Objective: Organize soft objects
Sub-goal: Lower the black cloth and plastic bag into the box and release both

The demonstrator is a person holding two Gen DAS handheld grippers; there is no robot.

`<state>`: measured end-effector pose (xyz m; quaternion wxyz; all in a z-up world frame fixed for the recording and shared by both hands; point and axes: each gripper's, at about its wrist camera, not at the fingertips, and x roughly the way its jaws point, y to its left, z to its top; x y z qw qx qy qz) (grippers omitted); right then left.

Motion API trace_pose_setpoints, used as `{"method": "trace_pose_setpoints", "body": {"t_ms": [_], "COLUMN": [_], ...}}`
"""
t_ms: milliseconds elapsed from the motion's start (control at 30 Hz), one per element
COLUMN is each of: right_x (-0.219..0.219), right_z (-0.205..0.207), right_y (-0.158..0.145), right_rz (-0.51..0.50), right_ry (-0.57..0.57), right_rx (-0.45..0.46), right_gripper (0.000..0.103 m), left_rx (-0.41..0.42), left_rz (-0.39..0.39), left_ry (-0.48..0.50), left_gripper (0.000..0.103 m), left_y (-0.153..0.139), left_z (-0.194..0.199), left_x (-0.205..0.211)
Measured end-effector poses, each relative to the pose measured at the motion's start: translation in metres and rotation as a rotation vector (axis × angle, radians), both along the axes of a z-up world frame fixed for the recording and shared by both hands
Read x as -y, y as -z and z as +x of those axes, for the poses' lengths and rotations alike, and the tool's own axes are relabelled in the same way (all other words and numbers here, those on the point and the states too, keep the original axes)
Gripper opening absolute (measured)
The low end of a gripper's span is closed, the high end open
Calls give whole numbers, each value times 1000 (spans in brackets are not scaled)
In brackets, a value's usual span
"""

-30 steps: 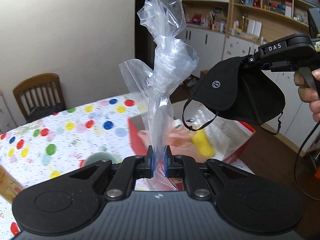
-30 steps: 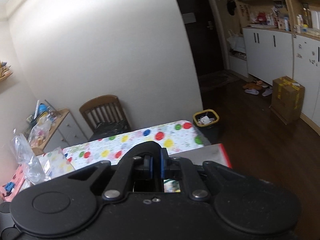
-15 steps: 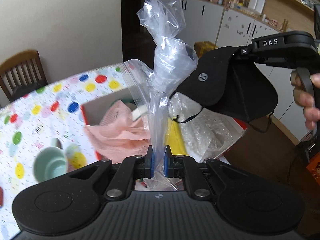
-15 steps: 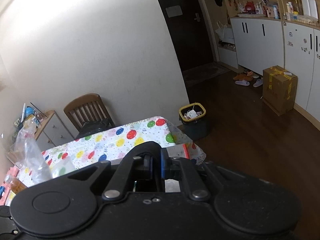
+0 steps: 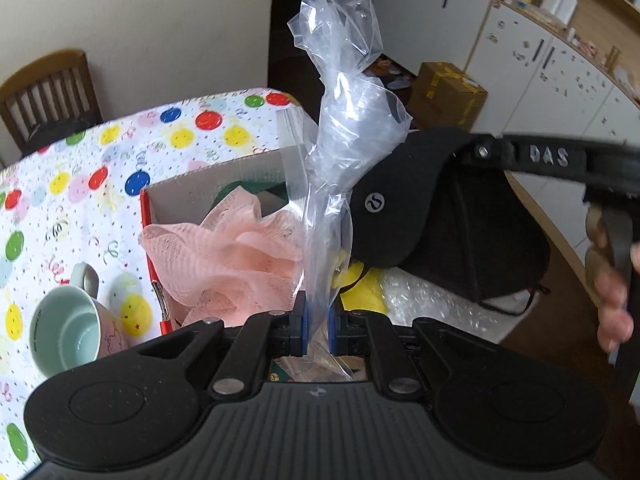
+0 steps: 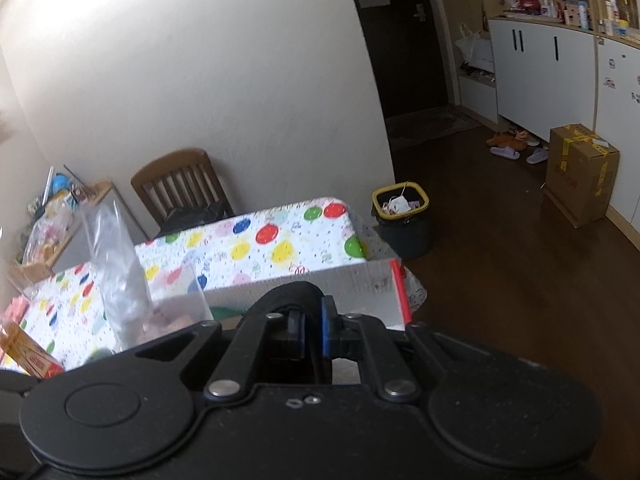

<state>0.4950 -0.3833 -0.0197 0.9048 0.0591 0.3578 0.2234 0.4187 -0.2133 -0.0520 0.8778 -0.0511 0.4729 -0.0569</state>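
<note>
Left wrist view: the left gripper [image 5: 316, 326] is clamped on a crumpled clear plastic bag [image 5: 344, 128] that stands upright between its fingers. Just beyond, over the open cardboard box [image 5: 208, 184] on the worktop [image 5: 120, 152], the right gripper [image 6: 312, 330] is closed on a black cap [image 5: 404, 216] (logo facing the camera). A pink mesh sponge [image 5: 224, 256] lies in the box; a pale cup [image 5: 68, 330] sits beside it.

The left gripper [image 5: 316, 326] points upward, its jaws pinched on a clear plastic bag [image 5: 340, 132] that rises between them. The right gripper [image 6: 313, 334] reaches in from the right, jaws clamped on a black cap [image 5: 404, 208], a hand [image 5: 612, 280] squeezing its trigger.
</note>
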Motion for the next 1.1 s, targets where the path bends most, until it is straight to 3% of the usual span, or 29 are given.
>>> {"method": "trace_pose_setpoints", "body": {"t_ms": [367,633,967,1100], "right_x": [2,11,19,24], "right_z": [2,0,-6,-9], "right_y": [19,15,7,5], "right_rz": [-34,-77,-137,-147], "right_ry": [-56,-91,-159,-172], "right_rx": [-48,-69,-70,-76], "right_gripper": [7,9,19,29], "left_rx": [-87,-130,-92,-77], "left_rz": [-25,-37,-63,-58], "left_ry": [-60,-35,-20,-17], "left_gripper": [9,9,10,12], "left_y": [33,45,42,40], "left_z": [13,17,5,-8], "left_x": [-12,-13,-17,-22]}}
